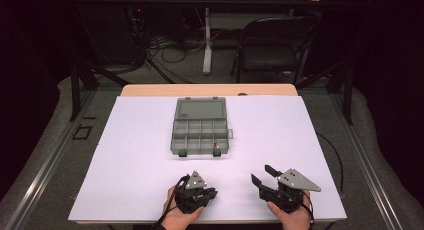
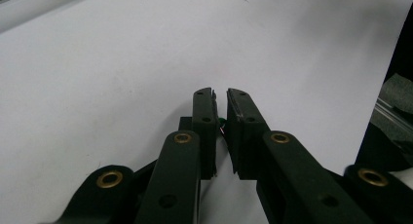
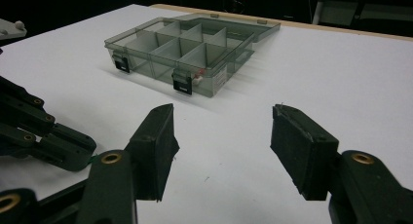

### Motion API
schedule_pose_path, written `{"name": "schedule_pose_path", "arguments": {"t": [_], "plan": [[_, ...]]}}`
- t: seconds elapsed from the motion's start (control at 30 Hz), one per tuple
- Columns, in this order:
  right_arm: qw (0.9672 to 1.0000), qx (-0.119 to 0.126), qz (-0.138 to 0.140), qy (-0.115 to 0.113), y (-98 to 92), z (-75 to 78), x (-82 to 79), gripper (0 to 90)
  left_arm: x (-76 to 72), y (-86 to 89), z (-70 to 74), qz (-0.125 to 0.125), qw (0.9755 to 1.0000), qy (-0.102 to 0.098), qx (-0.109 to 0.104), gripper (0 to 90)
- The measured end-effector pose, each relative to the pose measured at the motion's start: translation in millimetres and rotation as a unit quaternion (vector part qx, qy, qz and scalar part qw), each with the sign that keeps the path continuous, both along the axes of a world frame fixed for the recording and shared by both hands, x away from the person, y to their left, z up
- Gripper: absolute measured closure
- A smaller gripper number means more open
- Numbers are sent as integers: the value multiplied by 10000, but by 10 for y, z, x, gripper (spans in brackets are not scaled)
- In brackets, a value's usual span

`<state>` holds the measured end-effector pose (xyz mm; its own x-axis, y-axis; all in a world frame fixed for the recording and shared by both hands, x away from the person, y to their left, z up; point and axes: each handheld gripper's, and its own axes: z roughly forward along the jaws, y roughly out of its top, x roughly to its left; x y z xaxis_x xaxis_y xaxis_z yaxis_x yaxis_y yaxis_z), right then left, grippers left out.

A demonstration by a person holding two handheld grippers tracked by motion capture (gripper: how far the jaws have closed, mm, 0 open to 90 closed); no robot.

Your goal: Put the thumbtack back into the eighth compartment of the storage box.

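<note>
Two claws of mine rest low over a white sheet that covers most of the wooden table, both at its near edge, with the hands behind them. Well beyond them, near the middle of the sheet, stands a grey translucent compartment box. Its lid is thrown back flat on the far side, its dividers stand upright, and two dark latches hang on the near wall. My right claw points toward that box. Its jaws stand well apart, with bare sheet between the pads and nothing held. My left claw lies just beside it, clear of it, its jaws drawn together to a narrow slit. In that slit sits a tiny part, a green speck with a thin red-and-white line, pinched between the pads; what it is I cannot tell. Smallest of all, a small red piece lies in the box's near right compartment, beside the right-hand latch.
</note>
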<state>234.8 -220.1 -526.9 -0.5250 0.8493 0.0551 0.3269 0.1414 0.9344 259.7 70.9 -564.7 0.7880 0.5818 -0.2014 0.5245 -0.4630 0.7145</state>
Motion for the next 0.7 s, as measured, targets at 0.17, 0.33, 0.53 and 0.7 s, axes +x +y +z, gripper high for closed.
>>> {"name": "schedule_pose_path", "arguments": {"t": [0.17, 0.33, 0.53, 0.7], "plan": [[10000, -1, 2, 3, 1, -1, 1, 411, 1, -3, 1, 24, 10000, 33, -30, 831], [10000, 9, 0, 5, 2, -2, 3, 411, 13, 9, 21, 57, 10000, 47, -66, 833], [10000, 6, 3, 29, 5, -2, 3, 411, 44, 33, 96, 95, 9998, -10, -170, 833], [10000, 4, -7, 37, 9, -3, 1, 411, 109, 70, 216, 189, 9993, -150, -291, 833]]}}
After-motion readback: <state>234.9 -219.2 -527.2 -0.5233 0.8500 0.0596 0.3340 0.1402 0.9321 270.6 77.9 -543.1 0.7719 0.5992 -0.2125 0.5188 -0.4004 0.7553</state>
